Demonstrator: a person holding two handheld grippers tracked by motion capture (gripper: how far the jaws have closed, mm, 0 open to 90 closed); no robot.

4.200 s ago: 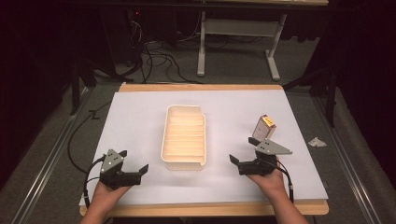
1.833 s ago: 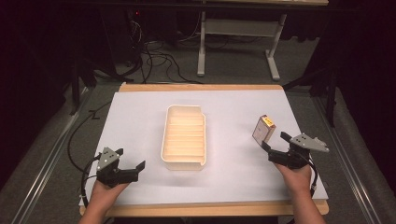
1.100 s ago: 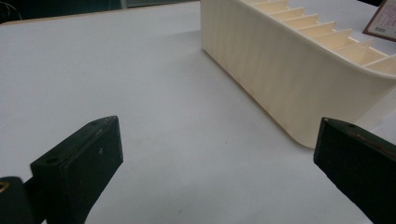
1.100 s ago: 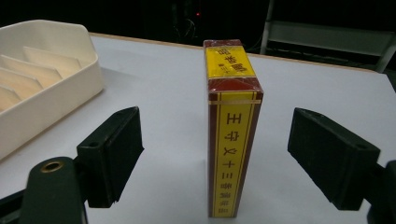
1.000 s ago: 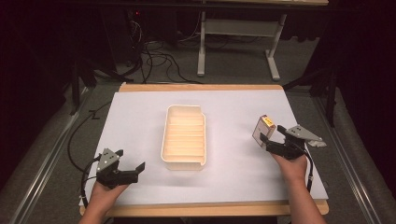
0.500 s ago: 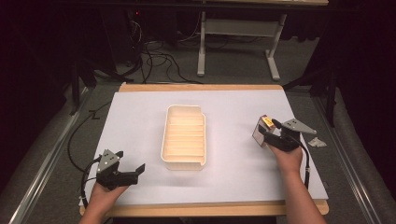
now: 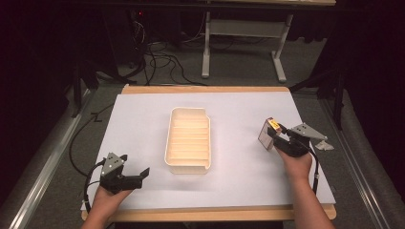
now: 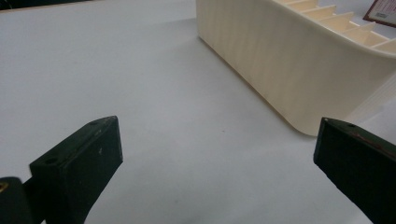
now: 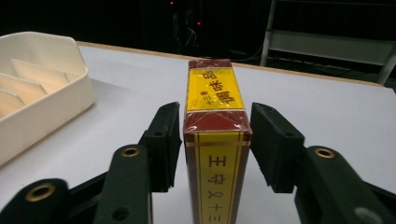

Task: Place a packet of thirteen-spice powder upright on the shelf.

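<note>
A dark red and yellow box [image 9: 215, 154] stands upright on the white table at the right [image 7: 266, 133]. My right gripper [image 9: 215, 116] straddles it, one pad on each side. The jaws have just been closing with the box between them, and the pads [image 9: 166, 135] stand a hair off its sides. In the high view the right gripper [image 7: 274, 138] sits just right of the box. My left gripper [image 7: 136, 171] rests open near the front left of the table, with nothing between its jaws [image 8: 219, 135].
A cream tray [image 7: 188, 164] with dividers lies mid-table, its wall [image 8: 261, 51] close ahead of the left gripper and its corner [image 9: 70, 93] left of the box. A small crumpled scrap [image 7: 325, 144] lies at the table's right edge.
The right gripper has crept left onto the box and its jaws have narrowed around it. The box stands where it was. The left gripper has not moved.
</note>
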